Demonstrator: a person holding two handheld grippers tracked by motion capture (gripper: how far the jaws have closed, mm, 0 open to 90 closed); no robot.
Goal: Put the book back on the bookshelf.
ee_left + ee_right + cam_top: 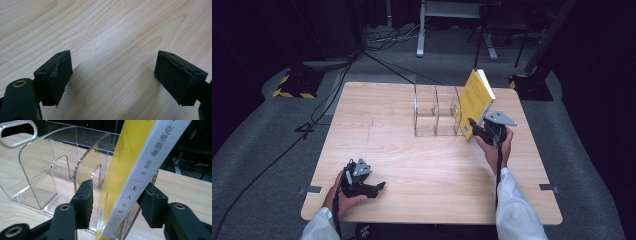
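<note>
Right gripper (pixel 115 202) straddles the book (pixel 130 170), jaws partly spread. There is a visible gap on the left pad (pixel 83 202); the right pad (pixel 152 205) sits at or behind the spine side, contact hard to call from this angle. I read it as a release, not a grip.

The book stands at the rack's (pixel 437 117) right end, tilted, top leaning away from the rack toward the gripper's side. Its bottom edge is down by the last clear divider (pixel 92 167). I can't confirm it's fully seated in the slot.

To do the step well:
- Open wider before backing out, so neither pad drags the cover.
- Pull straight back along the jaw axis, with no sideways sweep; a tall thin book on edge will tip easily.
- If it stays this tilted, nudge the top toward the divider with one pad so it rests against the acrylic rather than hanging outward.
- Watch the rack: it's light and clear and could slide on the table (pixel 412 165) if pushed.

Book: yellow cover, white spine with dark printed characters down it, paperback, medium thickness. The spine faces the gripper.

Left gripper (pixel 364 187) is well apart, at the near left of the table. Its jaws are wide with nothing between them, just wood grain below.
</note>
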